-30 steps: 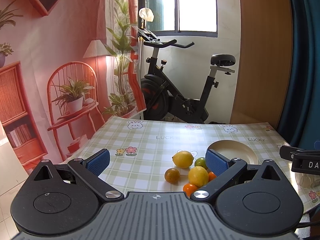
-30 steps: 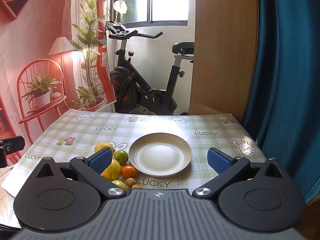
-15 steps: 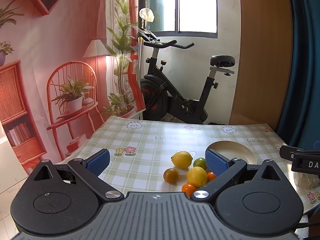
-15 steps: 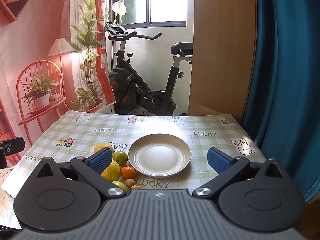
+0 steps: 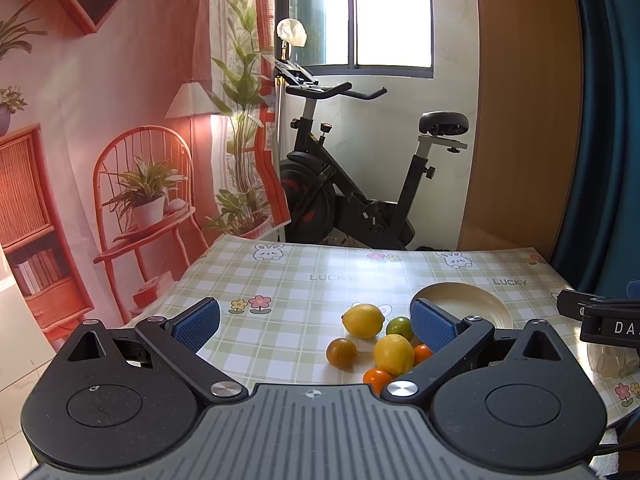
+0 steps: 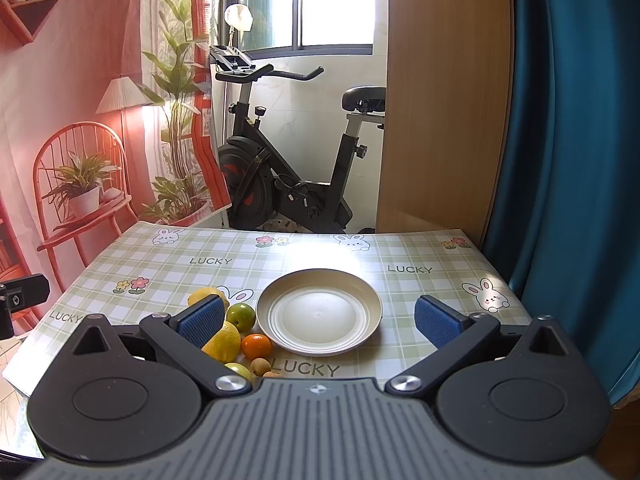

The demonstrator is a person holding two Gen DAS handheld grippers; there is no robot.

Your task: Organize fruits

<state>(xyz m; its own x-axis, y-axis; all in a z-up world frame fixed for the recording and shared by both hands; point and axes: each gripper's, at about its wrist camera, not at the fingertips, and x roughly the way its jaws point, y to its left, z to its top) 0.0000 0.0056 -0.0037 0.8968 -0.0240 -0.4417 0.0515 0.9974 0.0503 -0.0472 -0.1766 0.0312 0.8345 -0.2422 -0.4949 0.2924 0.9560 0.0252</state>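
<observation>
Left gripper: held above the near edge of the table, jaws spread wide, blue pads bare, nothing between them. Just past its right pad, a cluster of fruit on the checked cloth: a far lemon, a near lemon, a green lime between them and the plate, a dull orange off to the left of the pile, and two small tangerines partly hidden behind the finger. Beyond the fruit, a cream plate, half covered by the right pad.

Right gripper: likewise held over the near table edge, jaws wide apart and holding nothing, plate centred between the fingers and bare. Fruit close against the plate's left rim: lime, tangerine, near lemon partly behind the left pad, far lemon peeking over it. Two small brownish fruits at the gripper's body edge, possibly longans; too small to tell.

Farther back, an exercise bike under the window, a printed pink backdrop on the left, a blue curtain on the right.
</observation>
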